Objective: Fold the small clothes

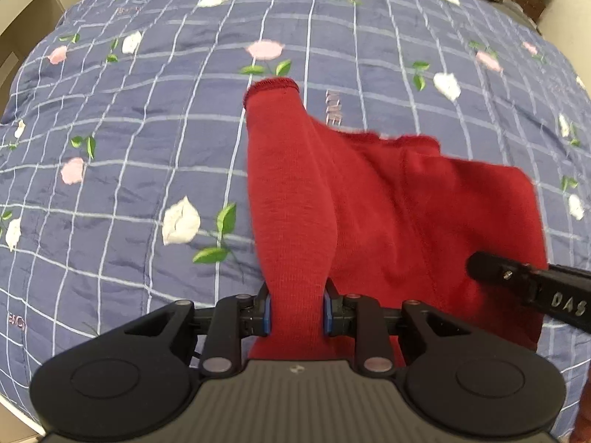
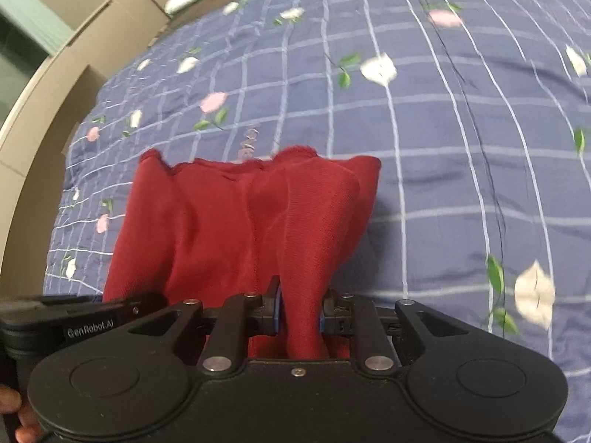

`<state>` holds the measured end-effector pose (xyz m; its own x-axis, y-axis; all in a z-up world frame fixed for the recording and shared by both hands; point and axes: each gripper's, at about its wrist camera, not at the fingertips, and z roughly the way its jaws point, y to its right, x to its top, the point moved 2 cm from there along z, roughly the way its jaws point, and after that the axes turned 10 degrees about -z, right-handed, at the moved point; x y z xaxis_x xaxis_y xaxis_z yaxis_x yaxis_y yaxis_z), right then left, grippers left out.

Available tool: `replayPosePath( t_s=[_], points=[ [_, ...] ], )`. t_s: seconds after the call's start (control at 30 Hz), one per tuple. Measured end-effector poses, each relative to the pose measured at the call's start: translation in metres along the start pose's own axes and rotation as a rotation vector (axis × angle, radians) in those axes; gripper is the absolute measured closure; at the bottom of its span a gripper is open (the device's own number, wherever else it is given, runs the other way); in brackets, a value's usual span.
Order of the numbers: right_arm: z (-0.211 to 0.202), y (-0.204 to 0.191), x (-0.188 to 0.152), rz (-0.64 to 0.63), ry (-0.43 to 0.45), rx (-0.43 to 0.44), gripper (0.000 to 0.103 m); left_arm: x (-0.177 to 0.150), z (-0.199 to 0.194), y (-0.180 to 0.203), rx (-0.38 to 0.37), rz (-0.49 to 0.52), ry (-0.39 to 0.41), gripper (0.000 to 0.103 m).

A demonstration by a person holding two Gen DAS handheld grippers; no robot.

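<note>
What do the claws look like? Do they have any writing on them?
Both are black plastic. The left claw has a ribbed grey body, two big round discs at the sides, silver rivets and blue pads on its fingertips. The right claw has the same shape with blue pads too, but its body is black. White letters "DAS" show on one, and "GenRobot.AI" on the other. No cables or sleeves show.

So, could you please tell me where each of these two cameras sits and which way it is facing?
Left wrist: sits on the left gripper, looking forward over the red garment on the blue floral quilt; the right gripper's finger enters from the right.
Right wrist: sits on the right gripper, looking over the same garment; the left gripper and a bit of a hand show at left.
Shared: garment, quilt, each other's gripper.
</note>
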<state>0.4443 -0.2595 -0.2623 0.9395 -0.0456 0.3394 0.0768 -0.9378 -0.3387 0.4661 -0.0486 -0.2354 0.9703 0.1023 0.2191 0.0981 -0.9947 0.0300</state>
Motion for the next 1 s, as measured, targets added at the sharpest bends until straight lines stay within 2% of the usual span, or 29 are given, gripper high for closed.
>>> replayPosePath(
  t_s=[0.27,0.43,0.53,0.6,0.83,0.9,1.0],
  points=[
    [0.007,0.021,-0.007,0.085,0.005,0.025,0.081,-0.009,0.012,0.004,0.047,0.013,0.022,0.074],
    [0.0,0.022,-0.009,0.077,0.017,-0.009,0.069,-0.01,0.013,0.007,0.061,0.017,0.019,0.069],
    [-0.011,0.023,-0.009,0.065,0.037,-0.028,0.063,-0.009,0.011,0.006,0.066,0.018,0.015,0.059],
    [-0.019,0.025,-0.006,0.067,0.051,-0.036,0.049,-0.008,0.01,0.005,0.075,0.014,0.013,0.055],
    [-0.048,0.025,0.004,0.041,0.107,-0.082,0.031,-0.009,0.002,-0.002,0.072,-0.043,0.001,0.033],
    [-0.054,0.024,0.006,0.034,0.118,-0.095,0.025,-0.009,-0.003,-0.003,0.08,-0.058,0.005,0.021],
    [-0.064,0.023,0.009,0.032,0.136,-0.105,0.019,-0.006,-0.012,-0.005,0.085,-0.094,0.028,0.01]
  ],
)
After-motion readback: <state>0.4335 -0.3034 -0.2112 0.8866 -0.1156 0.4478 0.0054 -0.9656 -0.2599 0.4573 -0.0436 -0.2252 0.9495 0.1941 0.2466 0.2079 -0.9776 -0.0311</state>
